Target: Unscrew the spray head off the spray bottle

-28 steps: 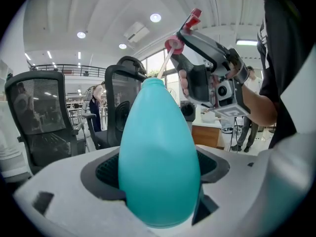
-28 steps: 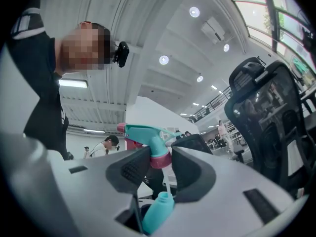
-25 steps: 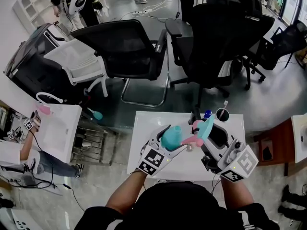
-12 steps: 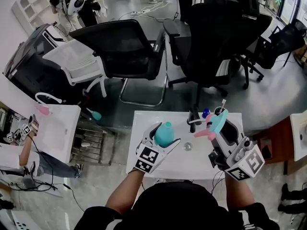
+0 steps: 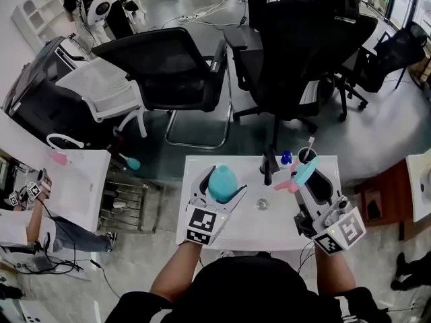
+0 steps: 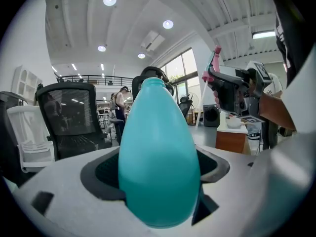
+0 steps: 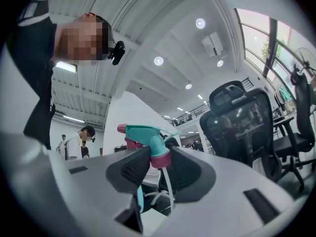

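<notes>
The left tool (image 5: 221,194) clamps the bottle (image 5: 222,179) upright over the table (image 5: 269,235). The right tool (image 5: 302,180) pinches the detached spray head (image 5: 301,169) apart from the bottle, so its tube (image 7: 167,189) clears.

We log 2 separate parts. The spray bottle (image 5: 222,182) is teal, egg-shaped and headless. It stands upright with its open neck up, clamped in the left gripper (image 6: 157,177) at near left. The spray head (image 7: 148,138) is teal with a pink collar and nozzle tip, its white dip tube (image 7: 168,186) hanging down. The right gripper (image 5: 301,180) clamps it at the collar, apart from the bottle, to its right.
</notes>
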{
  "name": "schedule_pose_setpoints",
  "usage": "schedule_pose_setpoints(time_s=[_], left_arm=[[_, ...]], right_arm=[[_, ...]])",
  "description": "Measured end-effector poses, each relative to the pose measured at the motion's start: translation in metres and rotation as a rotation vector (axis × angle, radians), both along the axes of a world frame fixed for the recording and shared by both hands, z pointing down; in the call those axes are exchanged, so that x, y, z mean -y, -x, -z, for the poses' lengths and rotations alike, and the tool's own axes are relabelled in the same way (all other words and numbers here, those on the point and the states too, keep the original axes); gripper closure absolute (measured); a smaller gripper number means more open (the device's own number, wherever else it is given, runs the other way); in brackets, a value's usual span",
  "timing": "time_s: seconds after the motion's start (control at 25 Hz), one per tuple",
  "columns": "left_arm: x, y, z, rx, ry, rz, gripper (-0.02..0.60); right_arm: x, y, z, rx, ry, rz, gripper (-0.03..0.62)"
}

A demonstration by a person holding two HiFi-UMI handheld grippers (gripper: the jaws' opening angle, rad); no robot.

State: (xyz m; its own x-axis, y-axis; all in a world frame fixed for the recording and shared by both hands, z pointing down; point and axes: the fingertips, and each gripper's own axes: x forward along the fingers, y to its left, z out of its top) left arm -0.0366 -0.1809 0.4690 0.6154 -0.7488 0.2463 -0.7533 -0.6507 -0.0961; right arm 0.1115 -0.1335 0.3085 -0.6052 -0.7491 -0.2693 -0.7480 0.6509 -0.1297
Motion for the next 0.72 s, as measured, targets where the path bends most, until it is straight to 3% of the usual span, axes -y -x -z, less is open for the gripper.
schedule_pose_setpoints(time_s=[0.72], left_arm=[[0.018,0.023,0.012,-0.033,-0.038,0.116,0.152]], right_arm=[[0.016,-0.017,-0.094,-0.145,0.198,-0.149,0.451]])
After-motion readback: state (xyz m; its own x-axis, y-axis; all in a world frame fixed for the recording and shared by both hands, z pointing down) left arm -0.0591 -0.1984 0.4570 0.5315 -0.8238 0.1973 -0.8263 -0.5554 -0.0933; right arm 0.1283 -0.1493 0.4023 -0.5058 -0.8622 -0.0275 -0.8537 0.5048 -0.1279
